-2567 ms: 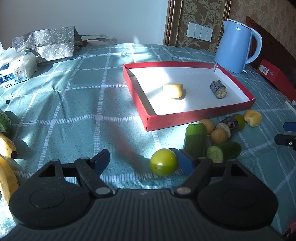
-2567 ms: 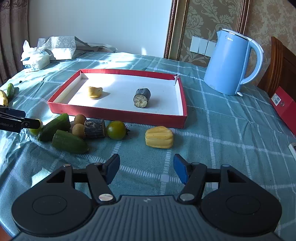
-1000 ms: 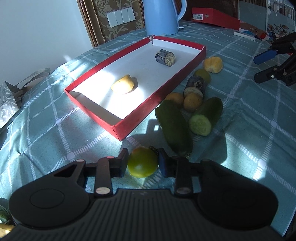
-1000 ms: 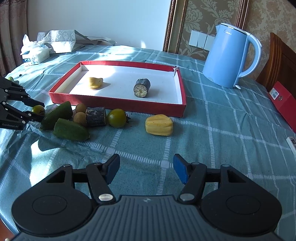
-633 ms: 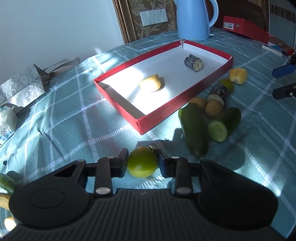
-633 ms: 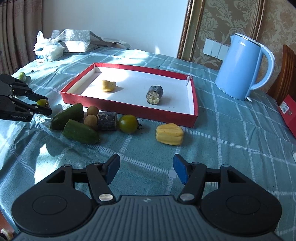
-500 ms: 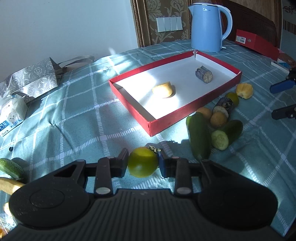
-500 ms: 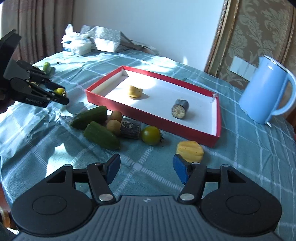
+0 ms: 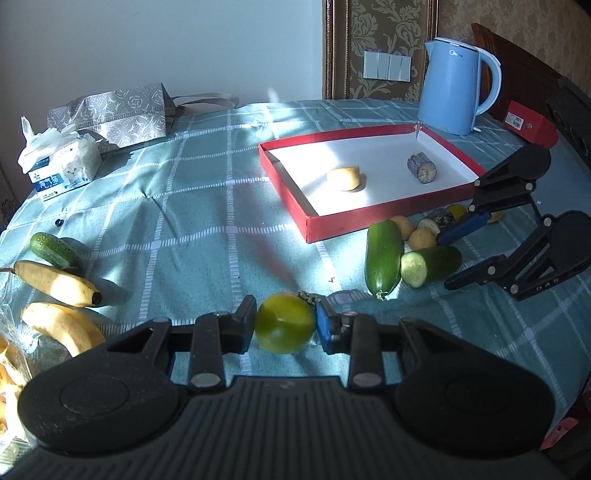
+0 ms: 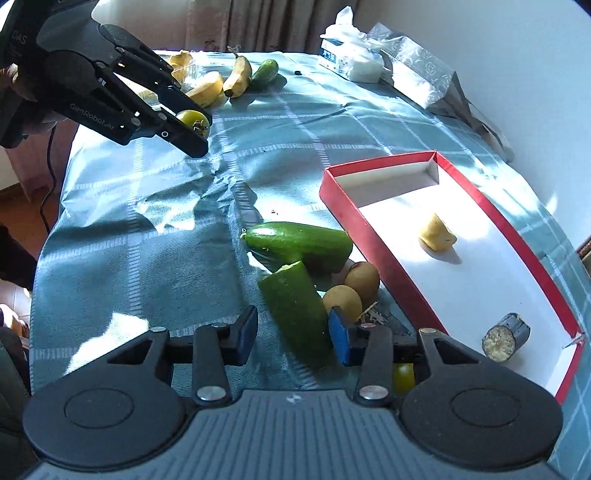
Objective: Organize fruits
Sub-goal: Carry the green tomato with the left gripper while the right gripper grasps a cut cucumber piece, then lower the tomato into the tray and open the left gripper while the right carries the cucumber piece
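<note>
From my feed I see a table under a teal checked cloth (image 9: 192, 206) in hard, patchy sunlight — a plain white wall (image 9: 155, 44) behind it, and damask wallpaper (image 9: 384, 33) carrying a switch panel (image 9: 387, 65). Curtains (image 10: 258, 26) hang at the far end — wood floor (image 10: 22, 195) below.

Left hand-held gripper (image 9: 285, 324) clamped; right hand-held gripper (image 10: 291, 332) narrowing.
</note>
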